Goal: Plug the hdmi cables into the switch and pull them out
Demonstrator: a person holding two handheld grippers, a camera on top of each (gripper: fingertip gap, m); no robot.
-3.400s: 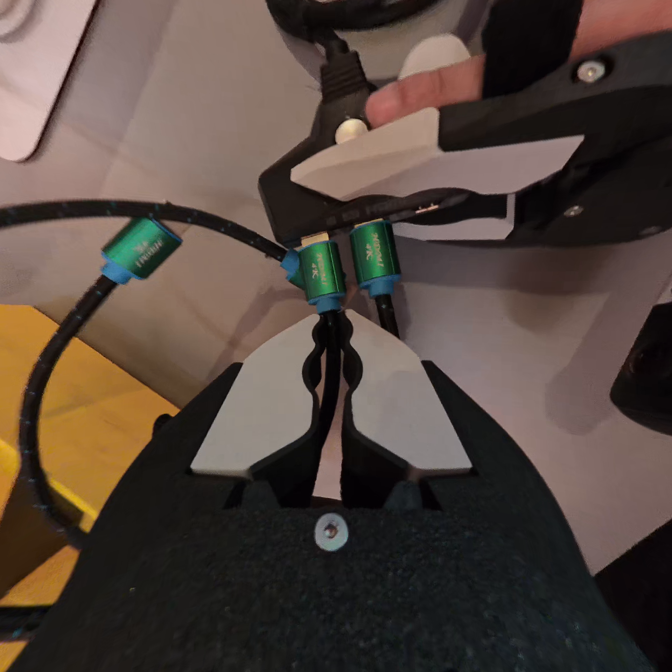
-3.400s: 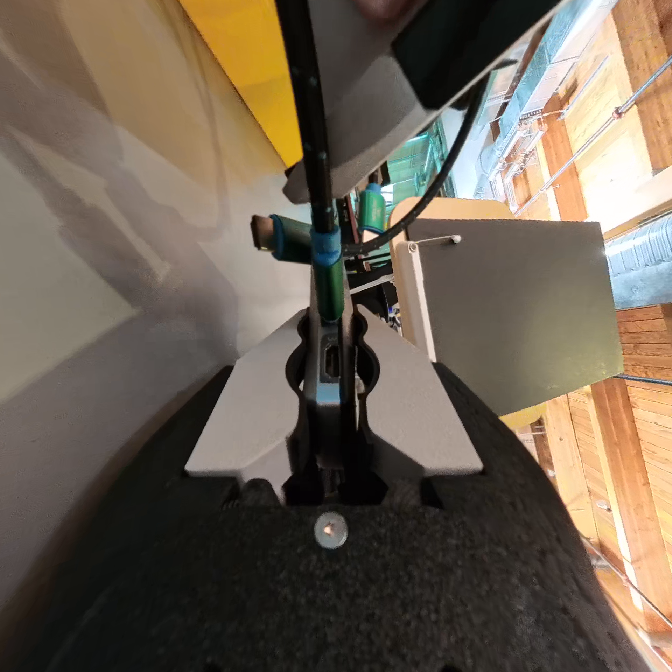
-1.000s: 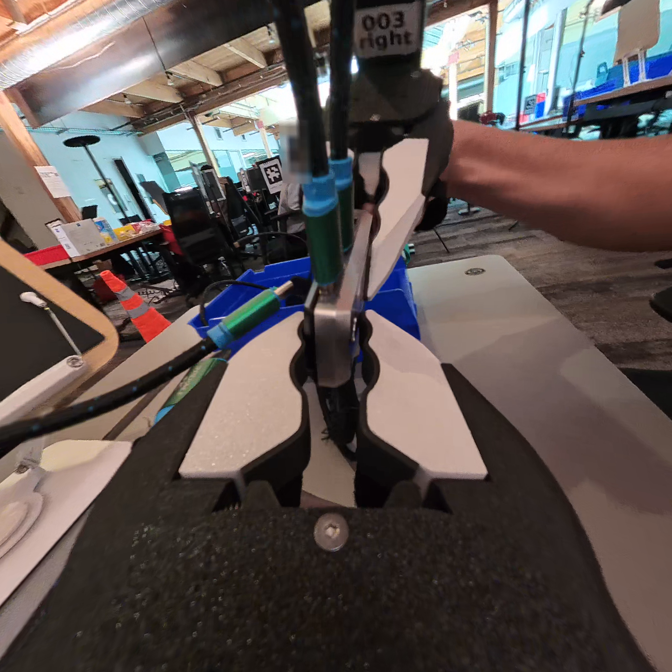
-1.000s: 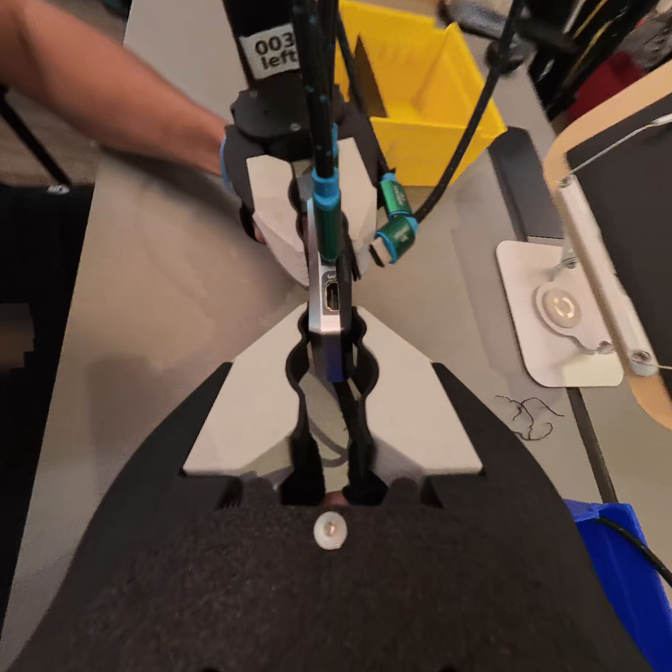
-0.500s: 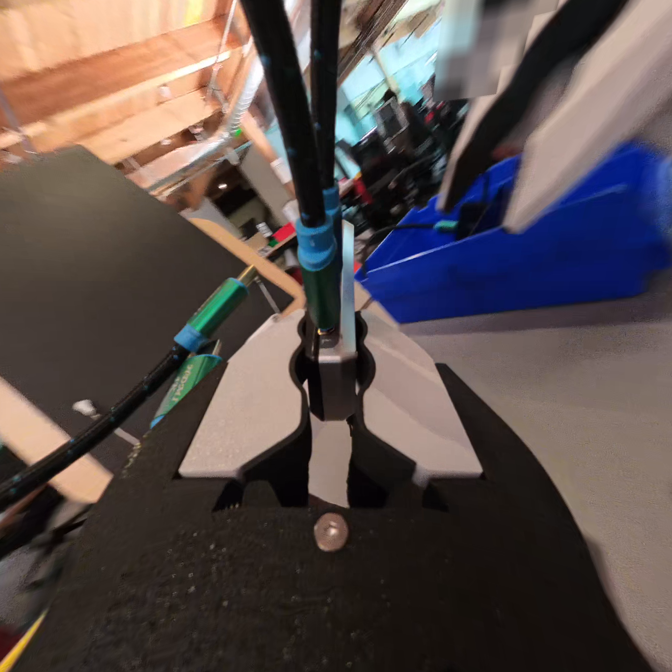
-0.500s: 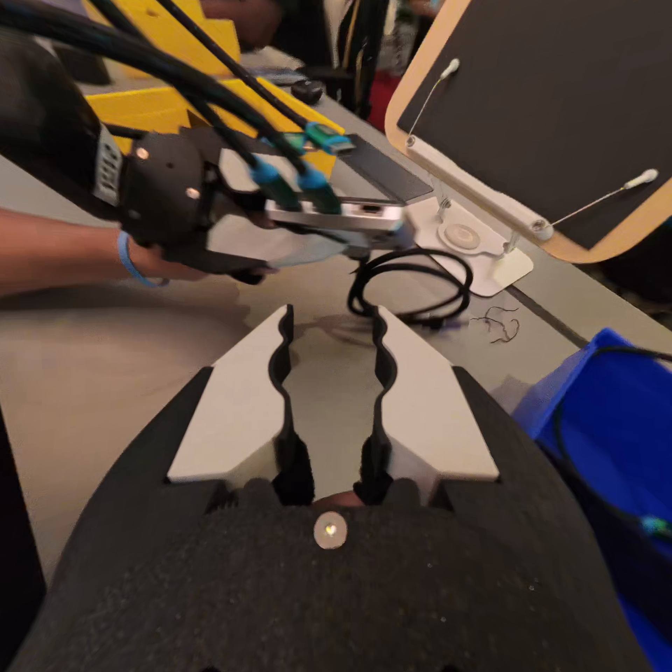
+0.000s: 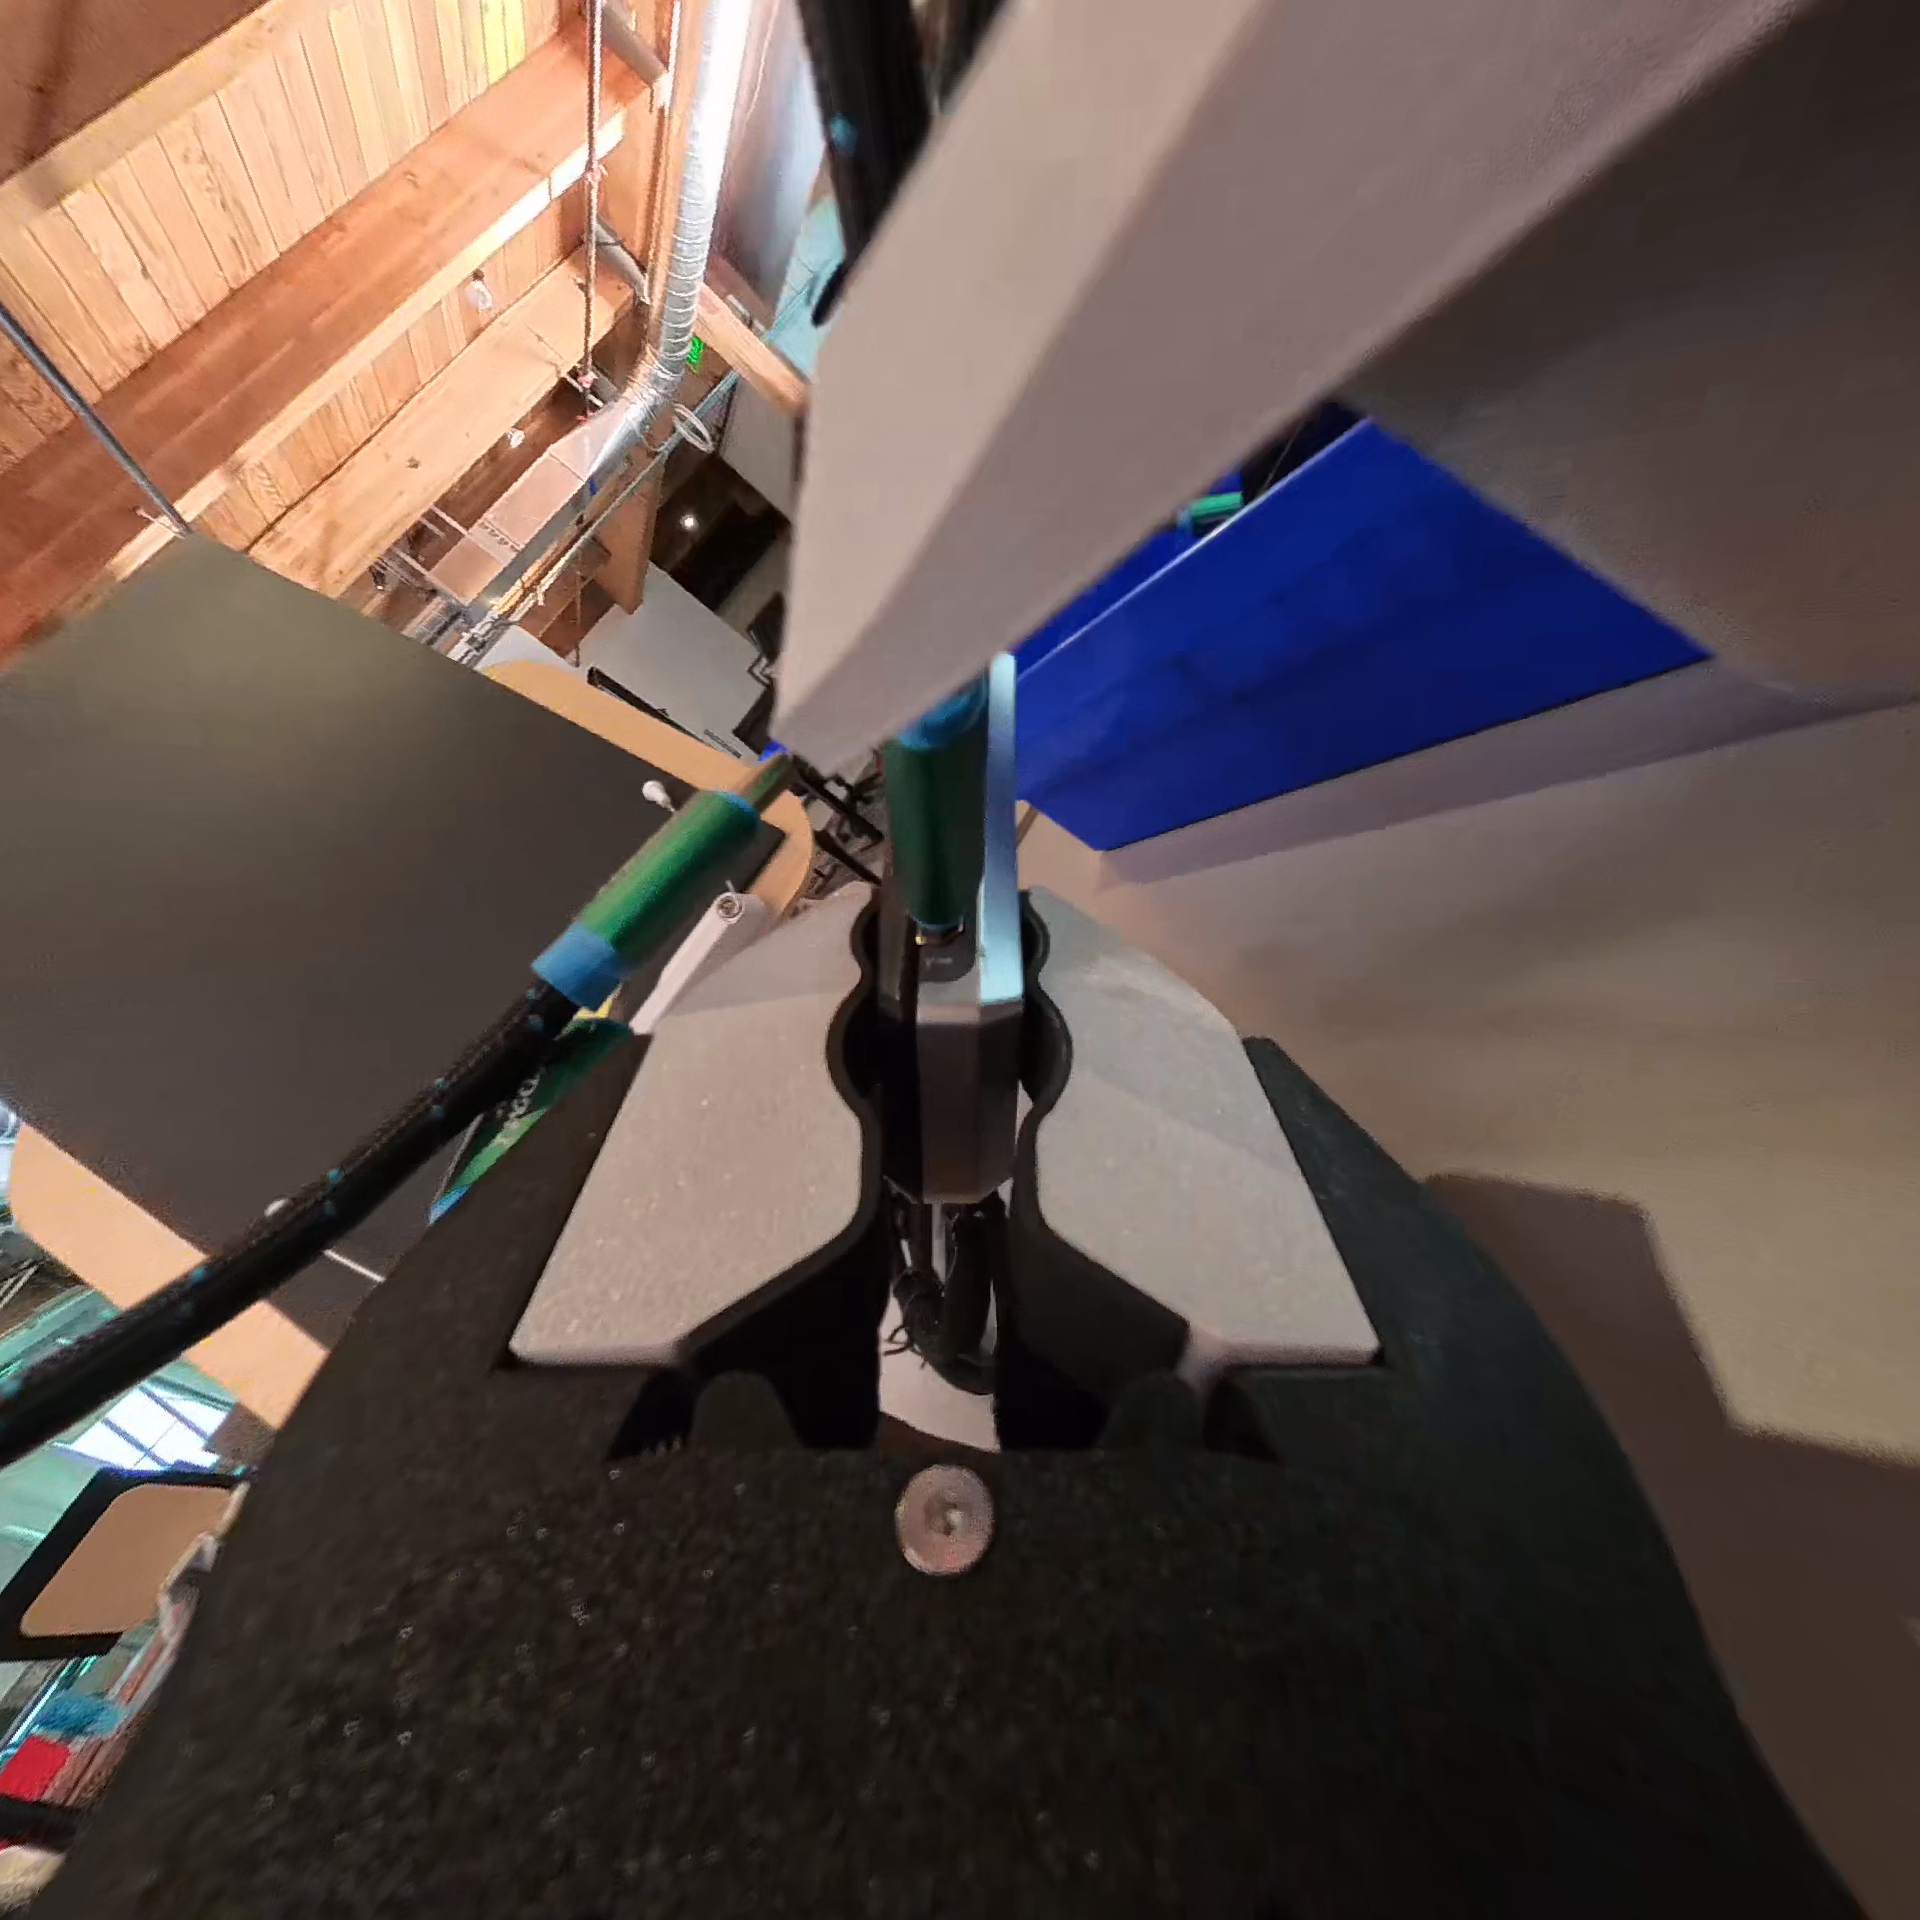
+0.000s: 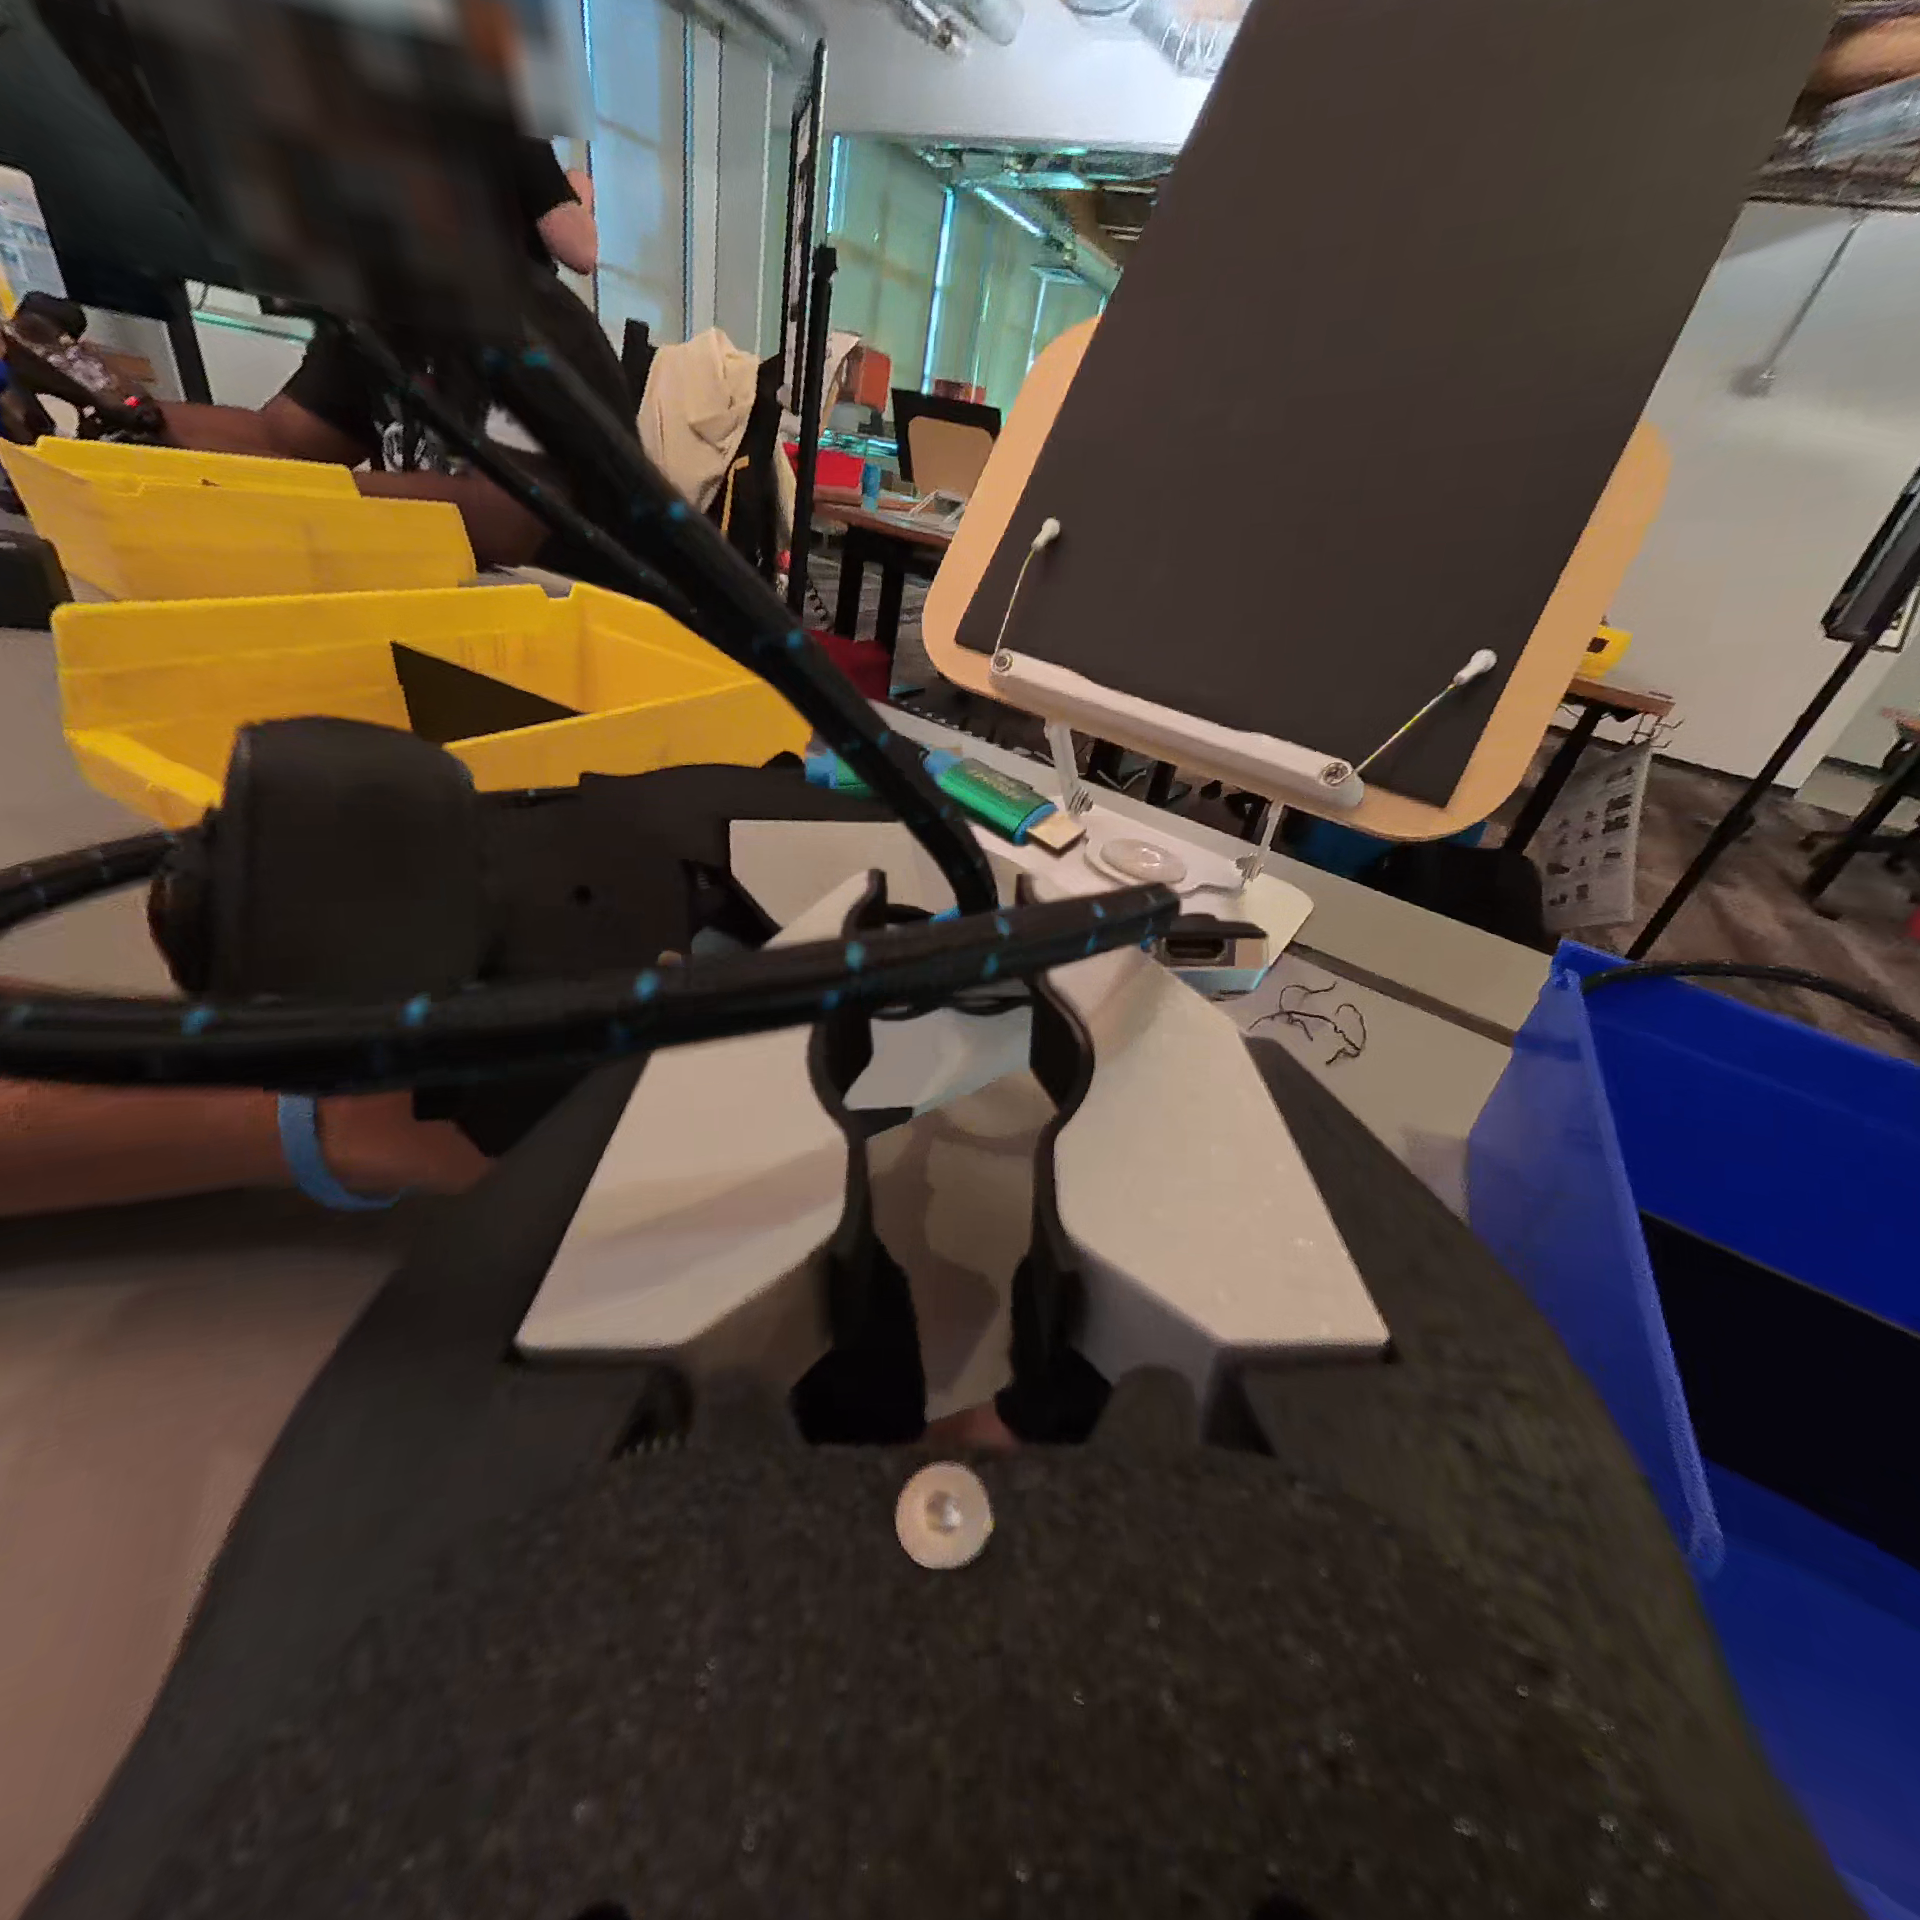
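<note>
In the left wrist view, the slim grey metal HDMI switch (image 7: 966, 1081) is seen clamped edge-on between the left gripper's (image 7: 948, 1039) grey fingers, with a green-shelled braided black HDMI cable (image 7: 928, 831) plugged into it; a second green plug (image 7: 655, 894) is left hanging loose beside. In the right wrist view, the right gripper (image 8: 948, 997) is parted, nothing pinched; braided cables are draped across its tips, and the switch (image 8: 1210, 956) is glimpsed just beyond, near a blue plastic bin (image 8: 1704, 1195).

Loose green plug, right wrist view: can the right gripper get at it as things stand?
Probably not cleanly. The right gripper is open and the loose green plug lies just past its tips, but braided cables cross the gap first; closing would likely catch them.
</note>
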